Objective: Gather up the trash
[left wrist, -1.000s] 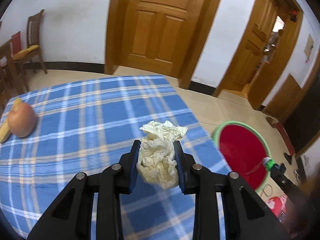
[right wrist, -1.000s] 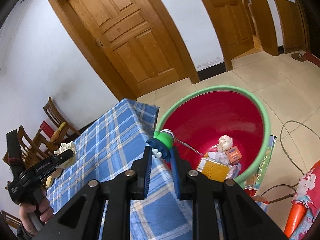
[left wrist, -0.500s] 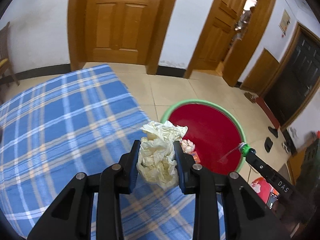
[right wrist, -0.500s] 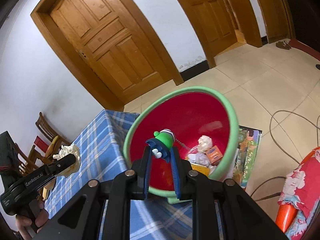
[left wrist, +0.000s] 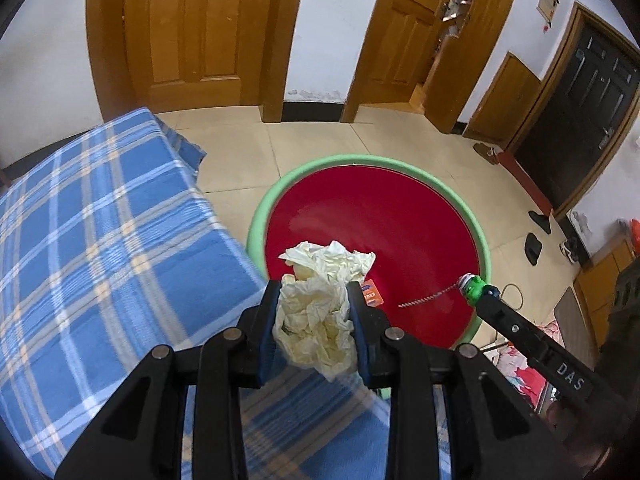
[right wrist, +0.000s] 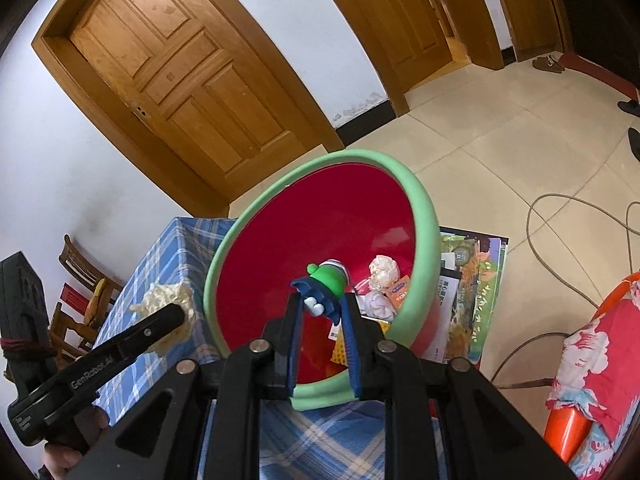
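My left gripper (left wrist: 314, 300) is shut on a crumpled pale yellow paper wad (left wrist: 320, 312), held over the table edge beside the red bin with a green rim (left wrist: 360, 164). My right gripper (right wrist: 322, 308) is shut on a small green toy with a blue base (right wrist: 326, 284) and a thin chain, held above the bin's opening (right wrist: 312, 240). In the left wrist view that toy (left wrist: 474, 285) hangs over the bin's right rim. The bin holds a white wad (right wrist: 383, 270) and an orange packet (right wrist: 396, 292). The paper wad also shows in the right wrist view (right wrist: 168, 300).
A blue plaid tablecloth (left wrist: 100, 240) covers the table left of the bin. Books (right wrist: 468, 280) lie on the tiled floor beside the bin, with a cable (right wrist: 560, 216) further right. Wooden doors (left wrist: 192, 32) stand behind. Chairs (right wrist: 84, 280) stand at the far left.
Both grippers have moved toward the bin. The paper wad now sits at the table edge by the bin's rim, and the green toy is over the bin's opening.
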{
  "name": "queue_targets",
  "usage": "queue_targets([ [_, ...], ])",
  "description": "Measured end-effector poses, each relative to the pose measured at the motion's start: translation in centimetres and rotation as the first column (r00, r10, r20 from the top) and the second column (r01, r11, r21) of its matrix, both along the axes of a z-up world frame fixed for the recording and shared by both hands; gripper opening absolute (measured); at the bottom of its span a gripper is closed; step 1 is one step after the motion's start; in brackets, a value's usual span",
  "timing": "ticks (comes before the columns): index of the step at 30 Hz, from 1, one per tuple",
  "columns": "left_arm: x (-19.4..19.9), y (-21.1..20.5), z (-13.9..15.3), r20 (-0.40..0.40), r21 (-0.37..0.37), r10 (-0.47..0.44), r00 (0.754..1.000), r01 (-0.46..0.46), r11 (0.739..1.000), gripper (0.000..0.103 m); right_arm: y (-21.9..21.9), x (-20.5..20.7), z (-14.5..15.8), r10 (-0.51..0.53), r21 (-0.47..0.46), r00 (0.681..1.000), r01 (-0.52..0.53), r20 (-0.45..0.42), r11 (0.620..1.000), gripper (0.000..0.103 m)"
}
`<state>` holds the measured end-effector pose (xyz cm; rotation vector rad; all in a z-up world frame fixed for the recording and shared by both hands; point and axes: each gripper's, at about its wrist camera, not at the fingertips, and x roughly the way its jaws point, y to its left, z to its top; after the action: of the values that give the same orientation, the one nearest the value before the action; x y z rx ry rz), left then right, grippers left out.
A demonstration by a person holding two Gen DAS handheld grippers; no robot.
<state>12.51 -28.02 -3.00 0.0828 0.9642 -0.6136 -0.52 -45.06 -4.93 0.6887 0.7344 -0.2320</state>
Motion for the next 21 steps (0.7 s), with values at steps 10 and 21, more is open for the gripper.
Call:
queue_targets([
  [10,0.4,0.1,-0.2,-0.003,-0.008,0.017,1.0,-0.017,1.0,0.048,-0.1,0.0,0.2,0.019,0.011,1.0,-0.019,0.007,1.0,0.035],
  [21,-0.4,2.4,1.9,0.028,-0.039,0.05,0.998,-0.048,0.998,0.054,1.6,-0.9,2.2,0.059,-0.036,0.998,-0.058,0.037,0.998,0.036],
])
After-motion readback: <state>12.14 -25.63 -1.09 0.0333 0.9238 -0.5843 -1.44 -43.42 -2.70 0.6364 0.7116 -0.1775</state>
